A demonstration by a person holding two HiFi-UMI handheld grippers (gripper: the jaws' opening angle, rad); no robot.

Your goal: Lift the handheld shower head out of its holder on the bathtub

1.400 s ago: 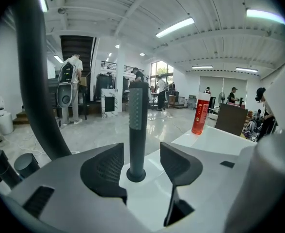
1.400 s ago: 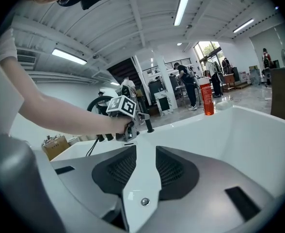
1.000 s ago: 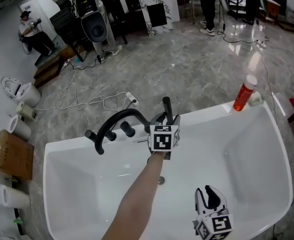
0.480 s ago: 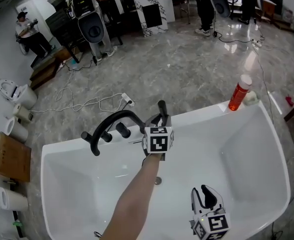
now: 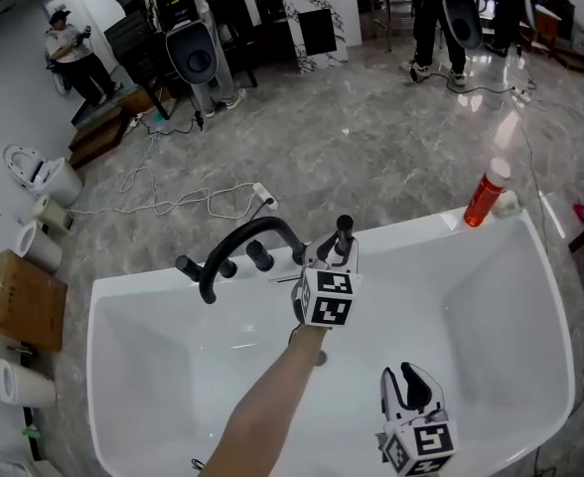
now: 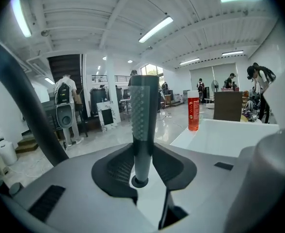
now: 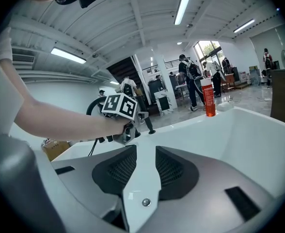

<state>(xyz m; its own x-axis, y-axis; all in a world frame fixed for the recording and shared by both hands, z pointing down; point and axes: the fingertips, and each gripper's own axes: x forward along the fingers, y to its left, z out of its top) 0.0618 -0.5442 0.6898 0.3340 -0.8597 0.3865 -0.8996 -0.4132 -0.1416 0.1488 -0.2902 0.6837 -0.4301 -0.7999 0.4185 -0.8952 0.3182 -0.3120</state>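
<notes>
1. Now my left claw (image 5: 336, 253) is clamped on the shower head (image 5: 344, 229). The dark, bumpy handle stands upright between the two jaws. It is at the back rim of the bathtub (image 5: 421, 229), just beside the black tap (image 5: 237, 238).
2. I cannot see the holder, because the claw hides it. So I cannot tell if the shower head is all the way out.
3. I think the best way is to pull straight up and go slowly. If the handle stays upright, it should not jam in the holder.
4. I think the grip has to be firm. The handle is thin and round, so it may slip or spin in the jaws.
5. No hose shows in any view. If one hangs under the handle, it may tug, so I would lift gently.
6. My right claw (image 5: 411, 391) hangs low over the inside of the tub, well apart from the left one. Its jaws are apart and nothing is between them. I think it is best left out of the way.
7. I can read no words or brand names anywhere. The red bottle (image 5: 486, 195) on the tub corner has print too small to read. The cubes on both claws show only black and white squares.
</notes>
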